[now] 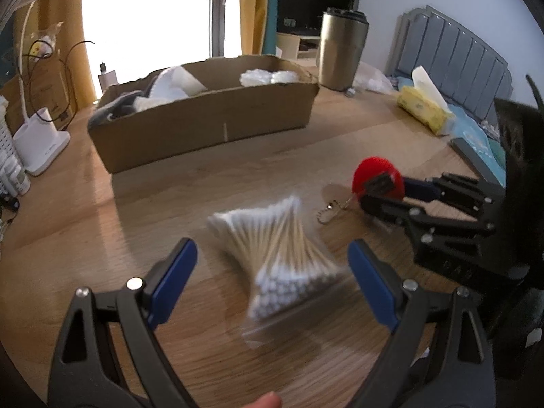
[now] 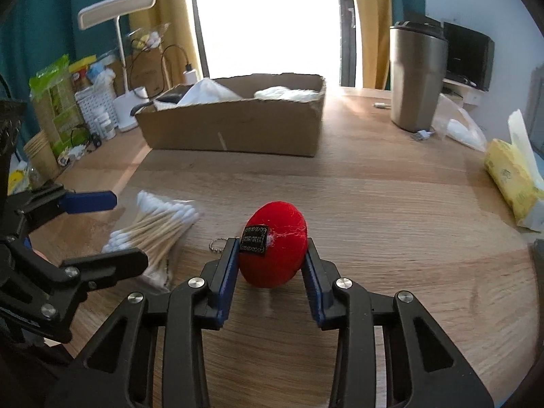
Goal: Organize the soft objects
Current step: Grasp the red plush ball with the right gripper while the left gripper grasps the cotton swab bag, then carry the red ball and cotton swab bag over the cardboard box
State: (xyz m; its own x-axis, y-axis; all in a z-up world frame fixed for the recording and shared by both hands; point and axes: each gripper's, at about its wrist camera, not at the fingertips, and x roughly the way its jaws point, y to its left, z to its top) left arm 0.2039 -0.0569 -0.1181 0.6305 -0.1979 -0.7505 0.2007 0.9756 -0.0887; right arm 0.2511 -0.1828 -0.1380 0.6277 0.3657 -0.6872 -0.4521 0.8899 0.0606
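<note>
A bag of cotton swabs (image 1: 275, 258) lies on the wooden table, between the wide-open jaws of my left gripper (image 1: 272, 258); it also shows in the right wrist view (image 2: 153, 231). My right gripper (image 2: 272, 248) is shut on a red plush ball (image 2: 273, 248) with a black label and a small key chain (image 2: 217, 243), low at the table surface. In the left wrist view the right gripper (image 1: 377, 187) holds the red ball (image 1: 374, 173) to the right of the swabs. A cardboard box (image 1: 210, 125) holding white soft items stands behind.
A steel tumbler (image 2: 416, 78) stands right of the box (image 2: 238, 125). A yellow tissue pack (image 2: 516, 183) lies at the right edge. A white desk lamp (image 2: 125, 108), cables and packets crowd the left side. A clear plastic bag (image 2: 459, 125) lies beside the tumbler.
</note>
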